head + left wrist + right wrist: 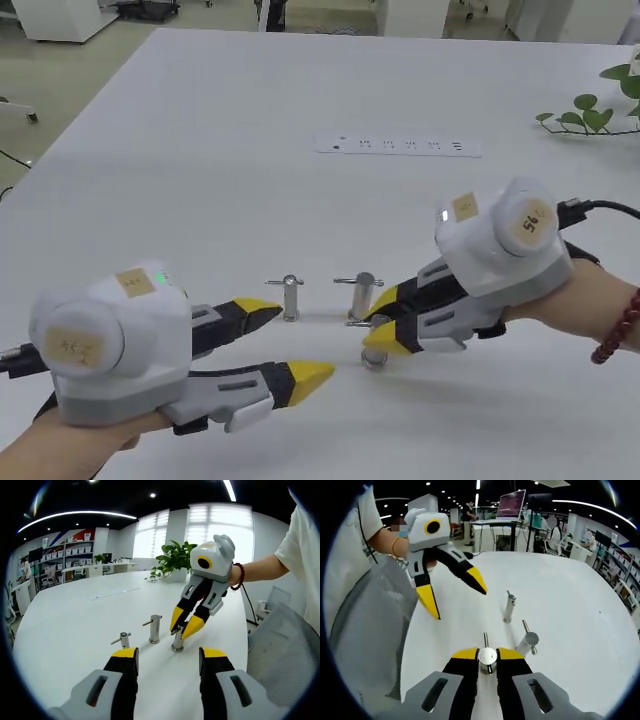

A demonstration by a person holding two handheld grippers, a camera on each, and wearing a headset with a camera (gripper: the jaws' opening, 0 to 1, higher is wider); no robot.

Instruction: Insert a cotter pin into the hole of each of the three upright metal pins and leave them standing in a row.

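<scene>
At the lower centre of the right gripper view, the right gripper had its yellow-tipped jaws drawn in tight on the round head of the nearest metal pin. A thin cotter pin showed just past that head. In the head view this pin sat right of centre with its base on the white table. Just above it in the frame, the middle metal pin and the left metal pin stood upright side by side, each with a cross piece through its top. At the lower left, the left gripper had its jaws spread wide with nothing between them, its tips near the left pin but apart from it. A power strip lay higher in the frame, and a plant at the upper right edge.
</scene>
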